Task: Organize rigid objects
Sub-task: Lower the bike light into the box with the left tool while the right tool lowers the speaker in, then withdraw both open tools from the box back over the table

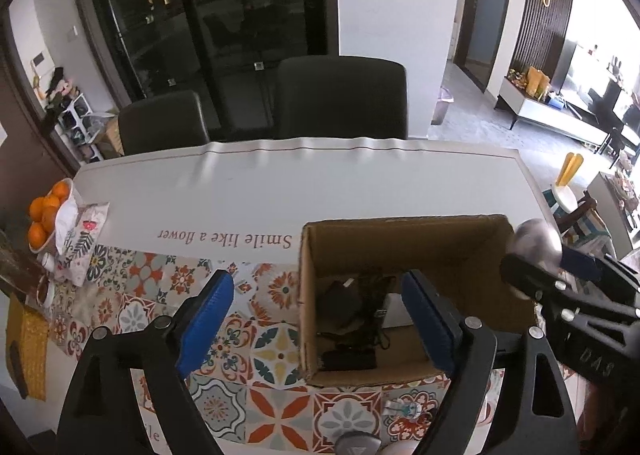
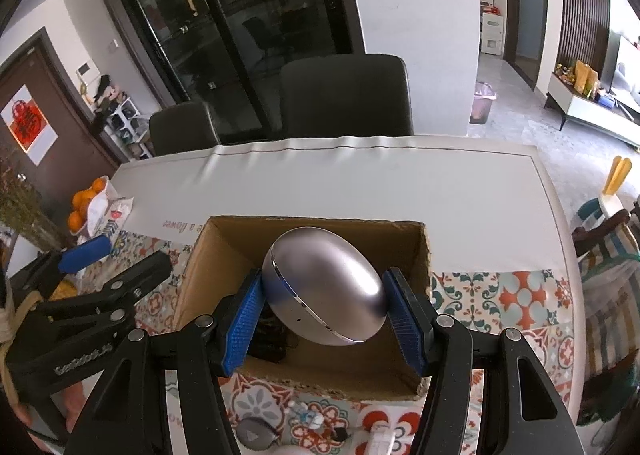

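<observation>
My right gripper (image 2: 324,311) is shut on a silver egg-shaped device (image 2: 324,291) and holds it over the open cardboard box (image 2: 224,239). The device also shows blurred at the right of the left wrist view (image 1: 536,243). The box (image 1: 400,231) holds black chargers and cables (image 1: 356,315). My left gripper (image 1: 320,319) is open and empty, above the box's left wall. A round grey item (image 2: 256,433), small earbud-like pieces (image 2: 308,415) and a white item (image 2: 380,439) lie on the patterned tablecloth (image 2: 500,295) in front of the box.
A bowl of oranges (image 1: 46,215) and a floral pouch (image 1: 80,239) sit at the table's left end. Two dark chairs (image 1: 340,99) stand behind the white table (image 1: 320,183). A yellow woven mat (image 1: 24,351) lies at the left edge.
</observation>
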Available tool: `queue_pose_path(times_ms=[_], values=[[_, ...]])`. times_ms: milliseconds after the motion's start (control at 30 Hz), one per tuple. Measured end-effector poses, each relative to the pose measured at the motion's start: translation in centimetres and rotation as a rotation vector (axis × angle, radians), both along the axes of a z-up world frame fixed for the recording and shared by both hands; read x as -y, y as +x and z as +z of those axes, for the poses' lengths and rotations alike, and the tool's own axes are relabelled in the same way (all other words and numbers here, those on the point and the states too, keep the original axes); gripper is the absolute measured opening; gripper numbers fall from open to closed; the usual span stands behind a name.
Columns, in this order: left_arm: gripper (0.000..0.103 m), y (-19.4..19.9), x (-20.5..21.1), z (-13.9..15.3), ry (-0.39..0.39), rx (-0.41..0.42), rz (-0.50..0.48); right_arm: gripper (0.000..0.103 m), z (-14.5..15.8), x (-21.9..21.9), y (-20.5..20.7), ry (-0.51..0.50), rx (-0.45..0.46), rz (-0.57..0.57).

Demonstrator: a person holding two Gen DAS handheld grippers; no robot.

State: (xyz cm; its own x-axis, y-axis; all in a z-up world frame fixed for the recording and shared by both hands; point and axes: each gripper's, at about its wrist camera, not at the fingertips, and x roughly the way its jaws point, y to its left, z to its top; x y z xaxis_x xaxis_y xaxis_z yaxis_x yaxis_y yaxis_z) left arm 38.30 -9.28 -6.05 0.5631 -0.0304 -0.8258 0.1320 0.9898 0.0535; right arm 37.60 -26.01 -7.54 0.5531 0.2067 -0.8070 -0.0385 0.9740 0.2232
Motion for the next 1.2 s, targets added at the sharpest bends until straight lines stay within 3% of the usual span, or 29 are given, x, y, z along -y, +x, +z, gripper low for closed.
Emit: queue_pose_path(times_ms=[33, 100, 467, 967, 1200], values=[[0.086, 0.0, -0.2, -0.1, -0.004, -0.001, 0.004, 0.071, 0.0, 0.0, 0.1, 0.008, 0.010, -0.005], [0.086, -0.1, -0.7, -0.1, -0.006, 0.002, 0.013, 0.073, -0.1, 0.1, 0.2, 0.005, 0.017, -0.020], [0.092, -2.1, -0.8, 0.3, 0.007, 0.032, 0.024, 0.073, 0.2, 0.6, -1.5, -0.004, 0.008, -0.046], [0.094, -7.4, 0.1, 1.9, 0.041, 0.099, -0.004, 0.073, 0.7, 1.7, -7.0, 0.012, 0.025, -0.034], [0.094, -9.4, 0.6, 1.3, 0.038, 0.086, -0.019, 0.073, 0.4, 2.0, -9.6, 0.001, 0.032, -0.043]])
